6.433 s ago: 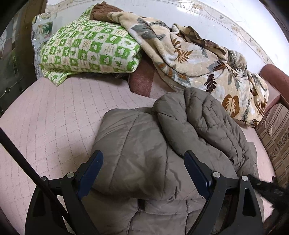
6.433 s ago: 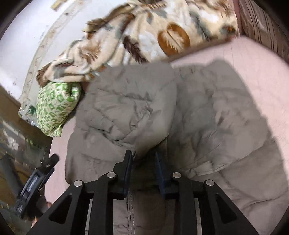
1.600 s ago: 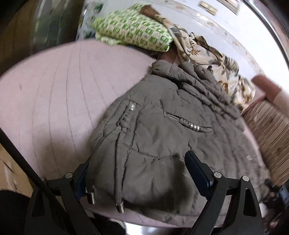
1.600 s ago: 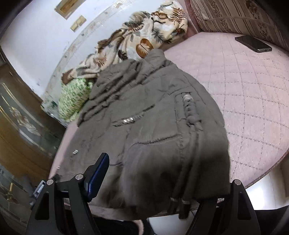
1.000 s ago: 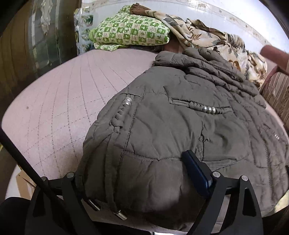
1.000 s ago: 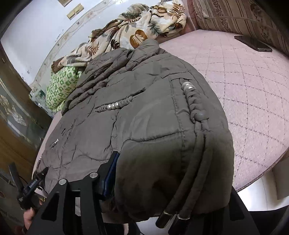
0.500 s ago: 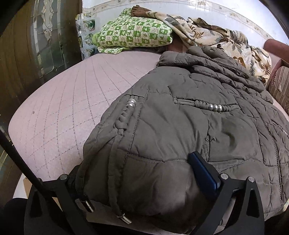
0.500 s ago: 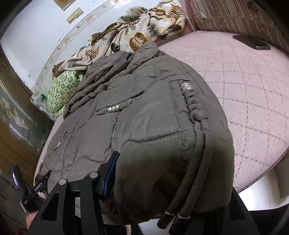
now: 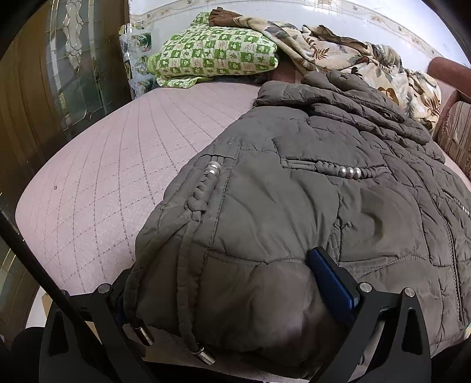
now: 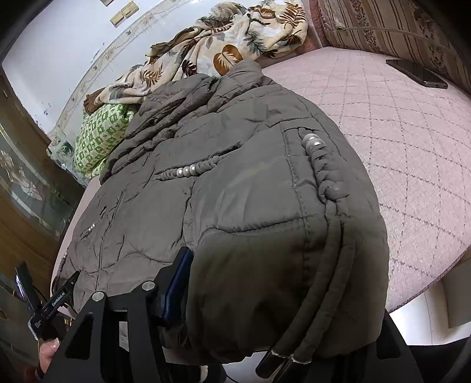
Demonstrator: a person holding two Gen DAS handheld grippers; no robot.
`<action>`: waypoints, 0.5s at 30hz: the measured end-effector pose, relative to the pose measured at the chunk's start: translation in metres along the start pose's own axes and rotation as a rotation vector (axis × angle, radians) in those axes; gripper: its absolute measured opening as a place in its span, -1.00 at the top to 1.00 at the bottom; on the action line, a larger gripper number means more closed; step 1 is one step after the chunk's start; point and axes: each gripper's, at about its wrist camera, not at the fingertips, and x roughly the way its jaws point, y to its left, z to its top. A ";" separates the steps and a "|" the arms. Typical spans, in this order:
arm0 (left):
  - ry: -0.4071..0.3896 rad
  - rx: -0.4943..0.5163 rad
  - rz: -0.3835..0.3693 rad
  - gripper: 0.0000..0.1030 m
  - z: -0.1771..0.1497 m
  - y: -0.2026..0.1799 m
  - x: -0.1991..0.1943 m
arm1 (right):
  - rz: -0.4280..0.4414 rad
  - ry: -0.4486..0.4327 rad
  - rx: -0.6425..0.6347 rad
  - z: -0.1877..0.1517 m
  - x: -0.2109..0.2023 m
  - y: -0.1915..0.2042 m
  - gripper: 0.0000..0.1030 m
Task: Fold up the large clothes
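A big grey-brown padded jacket [image 9: 309,206] lies on the pink quilted bed [image 9: 103,176], hem toward me, hood at the far end. My left gripper [image 9: 229,294] is closed onto the jacket's left hem corner; thick padded fabric fills the space between its fingers [image 9: 332,282]. My right gripper [image 10: 273,294] is closed onto the jacket's [image 10: 235,191] right hem corner the same way; its left finger [image 10: 176,282] presses the fabric and its right finger is hidden under the hem and drawcords [image 10: 294,353].
A green checked pillow [image 9: 215,56] and a leaf-print blanket [image 9: 353,56] lie at the head of the bed. A phone [image 10: 418,73] lies on the bed at the right by a striped cushion [image 10: 382,26]. A wooden cabinet [image 9: 44,73] stands left. The bed edge [image 10: 426,280] is right below me.
Both grippers have moved in on the hem corners and closed down on the padded fabric over the last second and a half. The jacket itself lies as before.
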 end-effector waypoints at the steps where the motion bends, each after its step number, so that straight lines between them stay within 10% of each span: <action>1: 0.000 0.002 0.000 -0.97 0.000 0.000 0.000 | -0.005 -0.003 -0.003 0.000 0.000 0.000 -0.11; 15: -0.032 0.092 -0.005 -0.55 -0.001 -0.013 -0.009 | -0.020 -0.019 -0.038 -0.002 -0.003 0.007 0.23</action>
